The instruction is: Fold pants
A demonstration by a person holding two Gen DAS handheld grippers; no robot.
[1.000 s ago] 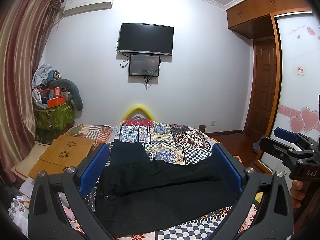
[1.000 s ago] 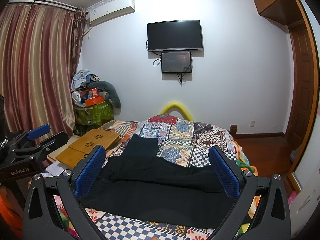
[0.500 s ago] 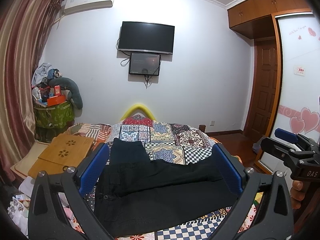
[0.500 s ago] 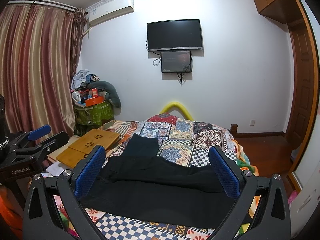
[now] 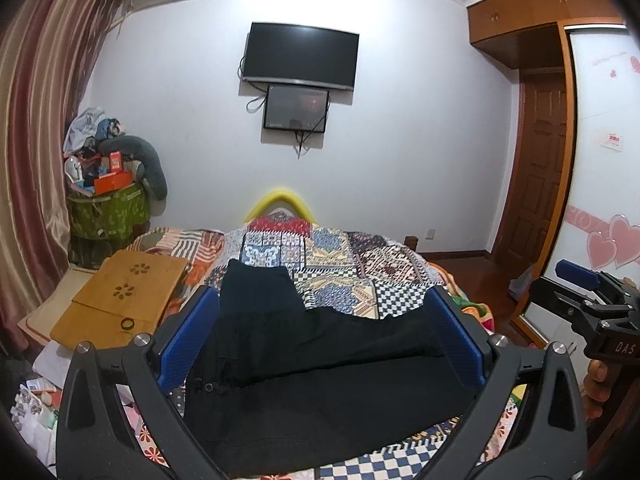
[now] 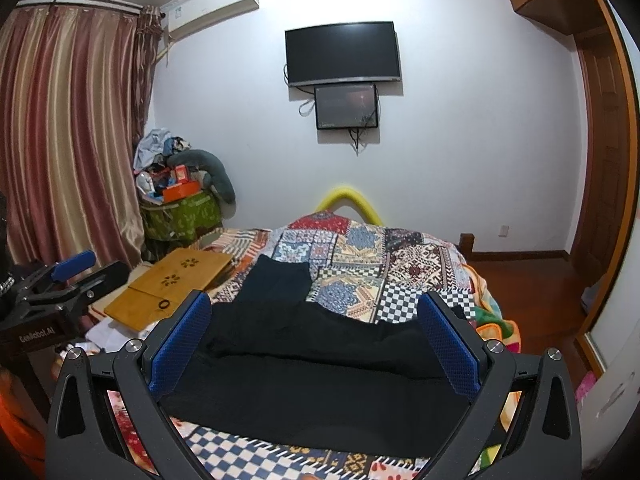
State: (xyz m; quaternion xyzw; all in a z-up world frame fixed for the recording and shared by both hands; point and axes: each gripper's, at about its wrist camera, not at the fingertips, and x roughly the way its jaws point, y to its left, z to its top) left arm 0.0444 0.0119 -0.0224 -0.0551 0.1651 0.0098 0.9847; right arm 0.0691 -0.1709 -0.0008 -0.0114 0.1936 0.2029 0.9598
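Black pants [image 5: 320, 376] lie spread across the near end of the bed, waist with buttons at the left, one leg bent away toward the far side; they also show in the right wrist view [image 6: 320, 368]. My left gripper [image 5: 320, 312] is open and empty, held above the pants. My right gripper [image 6: 314, 312] is open and empty, also above them. The right gripper shows at the right edge of the left wrist view [image 5: 580, 292]; the left gripper shows at the left edge of the right wrist view [image 6: 68, 276].
The bed carries a patchwork quilt [image 5: 344, 264]. A wooden lap desk [image 5: 124, 296] lies at the bed's left side. A cluttered green bin [image 5: 104, 208] and curtains [image 5: 36, 160] stand at left. A wardrobe and door [image 5: 540, 168] are at right.
Both views shift very slightly; the grippers stay open above the pants. The pants have not moved.
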